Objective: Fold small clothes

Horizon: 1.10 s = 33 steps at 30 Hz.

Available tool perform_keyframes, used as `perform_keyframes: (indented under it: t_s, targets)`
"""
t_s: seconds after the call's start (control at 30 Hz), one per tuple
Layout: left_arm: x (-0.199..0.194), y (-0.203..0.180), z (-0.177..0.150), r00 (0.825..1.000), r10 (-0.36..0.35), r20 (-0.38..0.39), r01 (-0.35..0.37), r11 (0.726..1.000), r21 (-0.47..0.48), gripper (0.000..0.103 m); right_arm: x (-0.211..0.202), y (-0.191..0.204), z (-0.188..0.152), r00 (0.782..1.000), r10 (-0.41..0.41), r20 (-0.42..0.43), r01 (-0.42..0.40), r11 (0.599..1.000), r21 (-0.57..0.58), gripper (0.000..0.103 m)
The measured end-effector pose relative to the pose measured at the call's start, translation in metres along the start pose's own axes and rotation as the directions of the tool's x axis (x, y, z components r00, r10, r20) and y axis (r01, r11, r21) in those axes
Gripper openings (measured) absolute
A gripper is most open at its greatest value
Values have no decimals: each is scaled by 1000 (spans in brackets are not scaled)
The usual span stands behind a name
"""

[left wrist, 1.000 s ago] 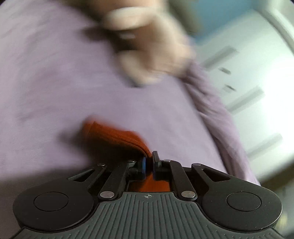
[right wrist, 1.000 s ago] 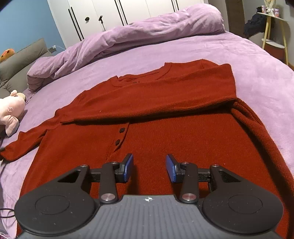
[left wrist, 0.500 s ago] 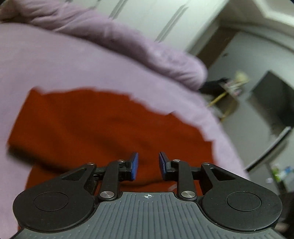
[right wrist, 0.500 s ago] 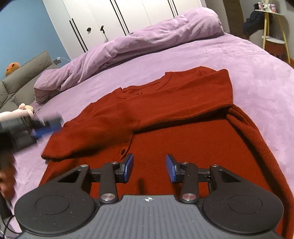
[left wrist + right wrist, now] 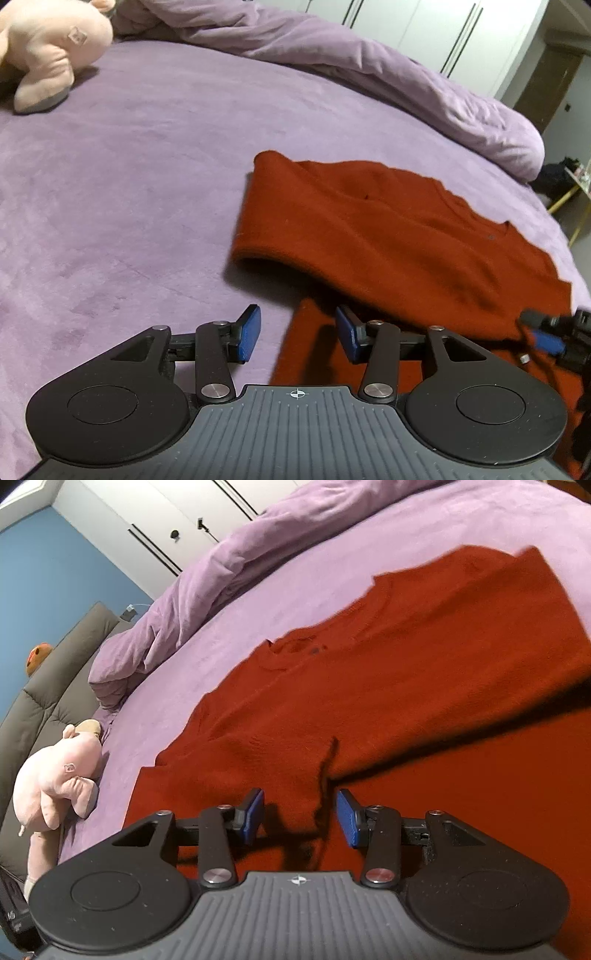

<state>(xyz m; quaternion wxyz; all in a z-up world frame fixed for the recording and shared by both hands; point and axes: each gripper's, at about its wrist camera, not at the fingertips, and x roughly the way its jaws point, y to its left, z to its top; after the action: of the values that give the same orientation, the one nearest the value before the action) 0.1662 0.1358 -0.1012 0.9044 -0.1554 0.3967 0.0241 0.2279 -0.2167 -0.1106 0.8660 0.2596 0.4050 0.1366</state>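
The left claw [image 5: 297, 334], blue ribbed pads just opening, stands empty over the rust-red knit sweater [image 5: 388, 236], which lies with sleeves folded across on the plush lilac bed [image 5: 129, 166]. The right claw [image 5: 300, 818] gapes half-wide, empty.

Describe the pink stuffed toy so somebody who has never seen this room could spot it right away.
Start from the big bed with the purple cover. The red sweater lies on it, and the pink plush toy lies apart from the sweater, on its side by the grey padded headboard. It is the only pale pink, soft figure there; the bunched purple duvet lies further along.
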Motion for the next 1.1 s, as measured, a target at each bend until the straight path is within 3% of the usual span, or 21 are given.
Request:
perform_keyframes:
  t_s: [0.03,0.1,0.17,0.23,0.3,0.37,0.43,0.53,0.67,0.8,0.83,0.97,1.0,1.03,1.1]
  targets:
    - [4,-1,-1,1000,4,3,-4,1000,13,50,1,4,1,1000,-12,3,12,1000,-26,37]
    - [4,-4,-2,1000,11,12,-11,999,39,50,2,15,3,999,-52,10,53,993,-104,5]
    - [10,-9,1,1000,23,14,-24,998,51,50,-7,22,7,998,-45,50,52,987,-150,5]
    - [17,-15,6,999,29,17,-30,997,66,50,-26,29,16,989,-36,146,64,979,-194,4]
    - [20,-21,11,999,47,25,-49,995,86,50,-46,28,31,962,-78,260,133,971,-198,4]
    - [25,-28,16,997,65,33,-68,993,98,50,-57,19,46,921,-177,347,252,949,-187,4]
    - [29,-37,20,998,57,31,-61,992,112,50,-56,3,59,902,-258,345,332,927,-174,4]
    - [39,-51,21,998,66,18,-68,986,150,50,-41,-29,66,900,-344,269,395,904,-165,4]
    - [47,-62,20,997,77,14,-78,978,192,51,-28,-60,61,929,-334,157,356,925,-135,7]
    - [48,-63,20,996,82,16,-84,975,207,51,-28,-81,60,963,-237,130,241,971,-10,31]
    - [48,-63,20,996,83,15,-84,975,208,51,-29,-81,56,966,-219,136,221,975,3,32]
    - [48,-65,22,996,87,14,-89,974,207,51,-22,-77,58,969,-211,125,216,976,-26,31]
    - [49,-66,22,996,89,13,-90,974,207,51,-19,-73,58,969,-216,123,222,974,-41,22]
    - [49,-67,23,996,92,12,-92,974,208,51,-18,-70,60,967,-223,122,232,971,-58,4]
    - [50,-69,24,995,100,9,-100,972,213,51,-23,-61,61,948,-267,174,287,952,-105,5]
